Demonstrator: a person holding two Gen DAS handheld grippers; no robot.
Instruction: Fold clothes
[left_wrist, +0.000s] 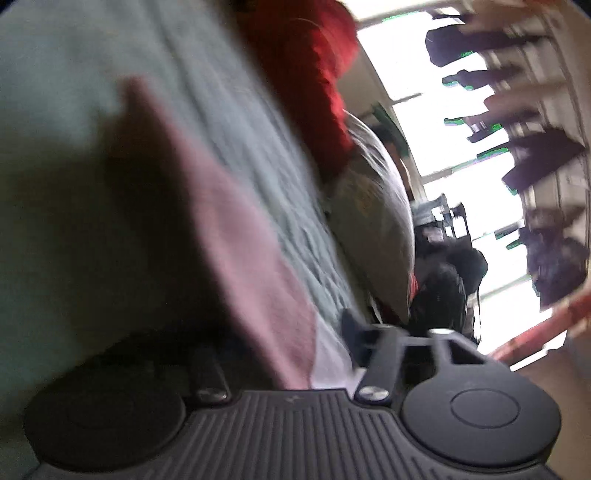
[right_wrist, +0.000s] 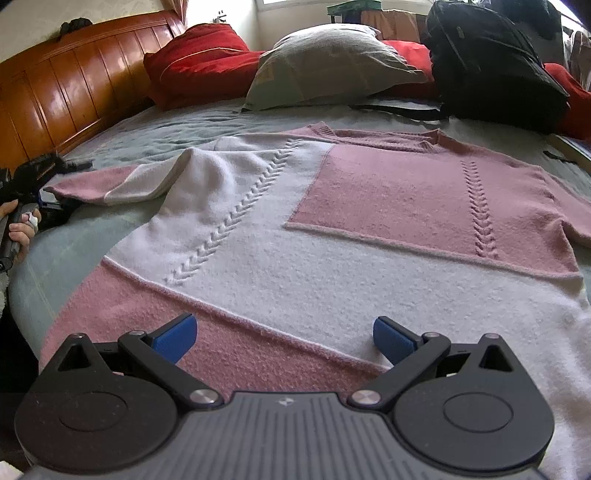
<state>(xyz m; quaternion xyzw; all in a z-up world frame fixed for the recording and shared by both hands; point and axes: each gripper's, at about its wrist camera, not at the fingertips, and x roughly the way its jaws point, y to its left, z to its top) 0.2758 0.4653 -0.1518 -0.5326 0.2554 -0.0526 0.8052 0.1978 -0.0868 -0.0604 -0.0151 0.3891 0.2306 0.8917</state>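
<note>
1. Your sweater lies spread flat on the bed, pink and white blocks facing up, neckline away from you toward the grey pillow and hem nearest your right claw.
2. Its long axis runs from hem to collar, straight ahead of the right claw; the body is open full width, so it is not yet a folded bundle.
3. Your right claw is spread wide, blue pads apart, holding nothing, and sits right over the hem where pink meets white.
4. The sleeve on the left lies out sideways toward your left hand, which is at the bed's edge. That side is the left claw's reach.
5. Your left claw's view is blurred and tipped; pink knit runs close in front of it, but I cannot tell whether it is pinching the cloth or standing apart.
6. The sleeve on the right runs off past the frame edge, nearer your right claw.
</note>
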